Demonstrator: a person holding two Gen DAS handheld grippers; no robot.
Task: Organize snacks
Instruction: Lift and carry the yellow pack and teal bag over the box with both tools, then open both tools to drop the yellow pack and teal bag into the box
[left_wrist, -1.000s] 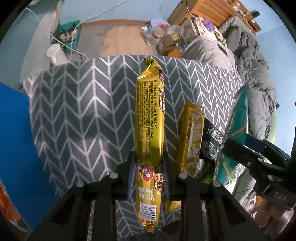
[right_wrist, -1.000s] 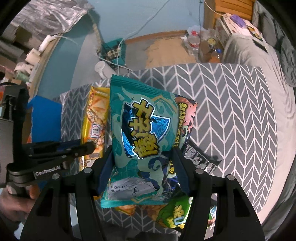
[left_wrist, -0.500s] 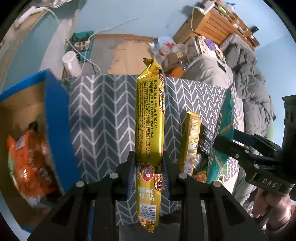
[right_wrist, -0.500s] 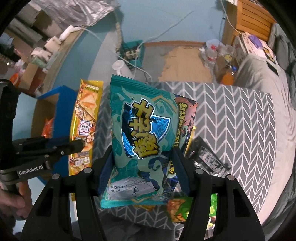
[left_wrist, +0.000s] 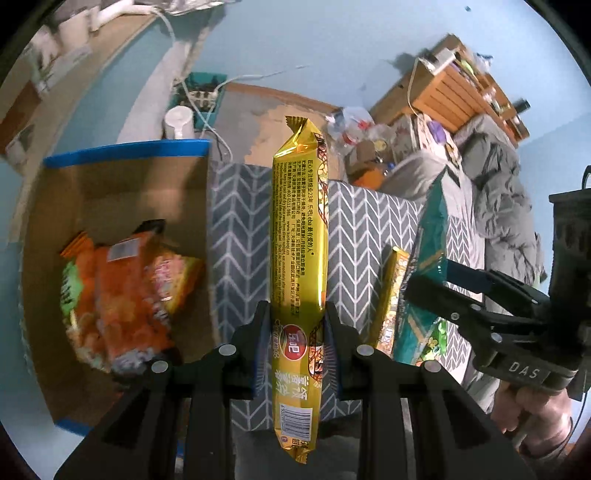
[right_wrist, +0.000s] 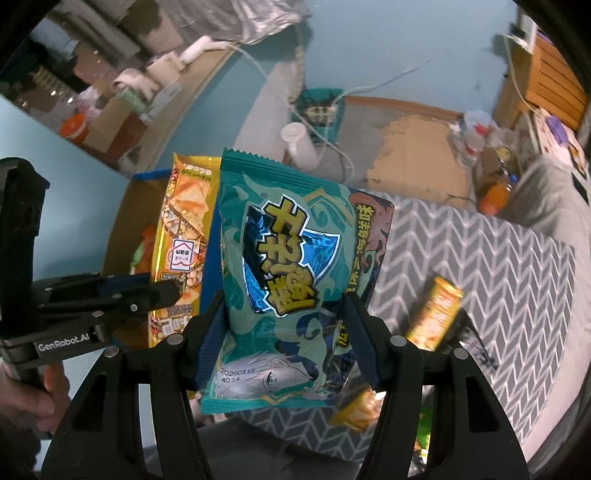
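My left gripper (left_wrist: 295, 317) is shut on a long gold snack pack (left_wrist: 299, 236) that stands upright between its pads, above the chevron cloth beside a blue-rimmed cardboard box (left_wrist: 122, 151). Orange snack bags (left_wrist: 122, 295) lie inside that box. My right gripper (right_wrist: 286, 310) is shut on a teal chip bag (right_wrist: 291, 280), held upright. In the right wrist view the left gripper (right_wrist: 162, 291) carries the gold pack (right_wrist: 184, 236) over the box (right_wrist: 147, 175). The right gripper (left_wrist: 417, 291) with the teal bag (left_wrist: 428, 258) shows edge-on in the left wrist view.
A grey chevron cloth (right_wrist: 480, 258) covers the table. On it lie a small gold pack (right_wrist: 434, 314), a black packet (right_wrist: 476, 350) and a green bag (left_wrist: 436, 339) near the front. A white cup (right_wrist: 299, 144), cables and floor clutter lie beyond the table's far edge.
Both grippers rose and swung left with their packs. The blue box, first only an edge at left, now shows its inside with orange bags. The small gold pack stays on the cloth.
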